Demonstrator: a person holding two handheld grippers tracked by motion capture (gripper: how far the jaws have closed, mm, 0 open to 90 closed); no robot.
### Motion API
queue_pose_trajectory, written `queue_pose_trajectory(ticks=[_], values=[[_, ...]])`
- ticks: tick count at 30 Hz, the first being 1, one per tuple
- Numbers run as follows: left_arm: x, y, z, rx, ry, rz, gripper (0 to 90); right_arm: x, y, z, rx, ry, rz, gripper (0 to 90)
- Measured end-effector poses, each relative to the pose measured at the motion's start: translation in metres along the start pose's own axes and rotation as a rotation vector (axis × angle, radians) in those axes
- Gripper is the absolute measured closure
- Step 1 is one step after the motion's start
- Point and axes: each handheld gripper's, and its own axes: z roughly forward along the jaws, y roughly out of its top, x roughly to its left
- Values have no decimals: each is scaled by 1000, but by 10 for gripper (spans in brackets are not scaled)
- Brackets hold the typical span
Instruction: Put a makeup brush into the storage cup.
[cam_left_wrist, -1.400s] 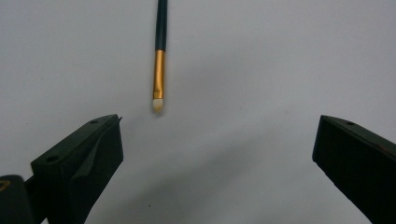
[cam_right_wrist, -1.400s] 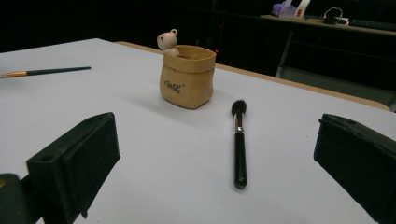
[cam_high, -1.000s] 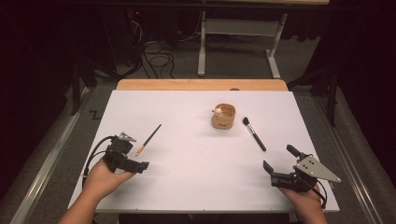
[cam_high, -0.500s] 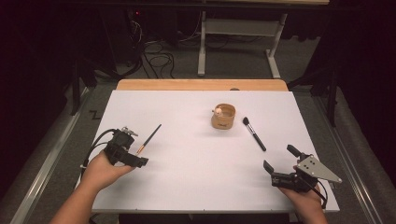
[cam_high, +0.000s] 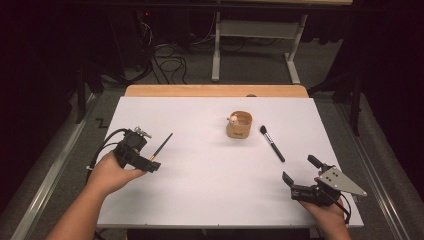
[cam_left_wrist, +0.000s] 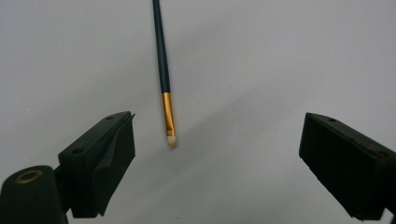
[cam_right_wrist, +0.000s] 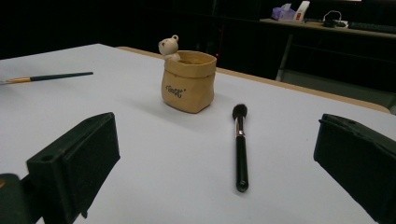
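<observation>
Lifted slightly, our left gripper (cam_left_wrist: 215, 163), jaws wide and empty, faces the thin brush (cam_left_wrist: 163, 79), whose handle runs straight away from its fingertips.

Left tongs (cam_high: 150, 161) just beside thin brush (cam_high: 162, 146), apart.

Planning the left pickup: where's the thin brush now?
High view: the thin brush lies left on the table, just beyond the left gripper.

Thin dark-handled paintbrush (cam_left_wrist: 162, 56) with gold ferrule lies flat on white table (cam_high: 210, 175).
</observation>
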Motion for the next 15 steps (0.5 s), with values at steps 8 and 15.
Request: queue_pose_trajectory(ticks=[8,15], values=[[9,10,12,2,1,-12,113,0,0,0,1,1,1,7],[11,17,24,9,-10,-22,112,0,0,0,0,1,4,7]])
